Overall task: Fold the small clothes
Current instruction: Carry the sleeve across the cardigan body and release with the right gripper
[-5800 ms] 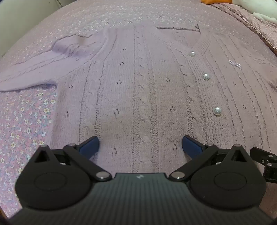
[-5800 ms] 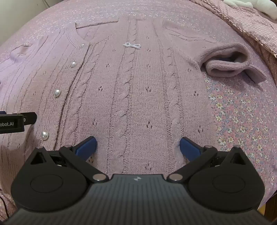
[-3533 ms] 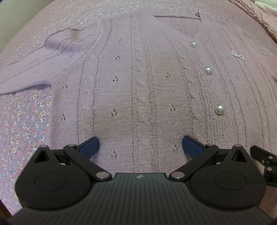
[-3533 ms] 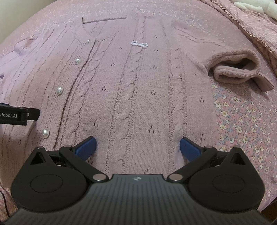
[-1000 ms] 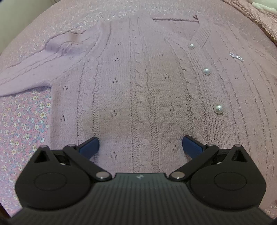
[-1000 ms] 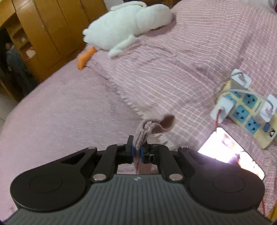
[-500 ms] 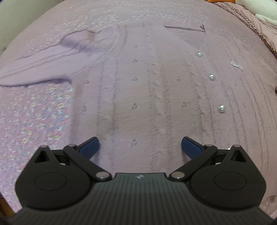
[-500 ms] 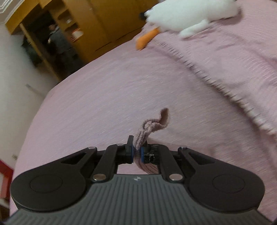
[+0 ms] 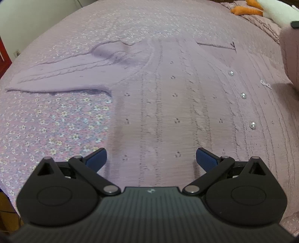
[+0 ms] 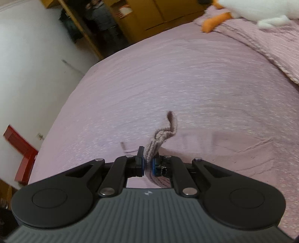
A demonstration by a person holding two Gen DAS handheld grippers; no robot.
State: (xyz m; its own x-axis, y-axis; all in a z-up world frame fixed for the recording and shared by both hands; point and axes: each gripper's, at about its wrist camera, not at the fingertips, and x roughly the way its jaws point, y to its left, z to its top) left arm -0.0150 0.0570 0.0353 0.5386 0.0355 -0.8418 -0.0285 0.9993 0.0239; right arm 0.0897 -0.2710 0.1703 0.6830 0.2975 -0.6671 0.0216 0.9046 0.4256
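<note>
Across the middle of the left wrist view, a lilac cable-knit cardigan point(image 9: 168, 104) with pearl buttons point(image 9: 243, 95) lies flat and face up on a pink floral bedspread point(image 9: 56, 127), its long axis running from the lower edge of the frame up to the neckline at upper right. One sleeve point(image 9: 61, 78) stretches out to the left of the frame. The left gripper point(image 9: 151, 158) hovers over the hem with its blue-padded fingers spread wide, holding nothing.

At the lower centre of the right wrist view, the right gripper point(image 10: 148, 165) is clamped on the ribbed cuff of the cardigan's other sleeve point(image 10: 162, 136), which curls up and away from the pads. That same raised sleeve appears as a blurred lilac mass at the far right edge of the left view, above the button row.

The coming fold likely turns on this: the cardigan body lies to the left of the raised cuff, so the right hand, already holding the sleeve, is the nearer one to carry it across the chest.

A white plush toy with orange feet point(image 10: 214, 20) rests at upper right; a wooden wardrobe point(image 10: 149, 16) stands behind. No readable writing shows.
</note>
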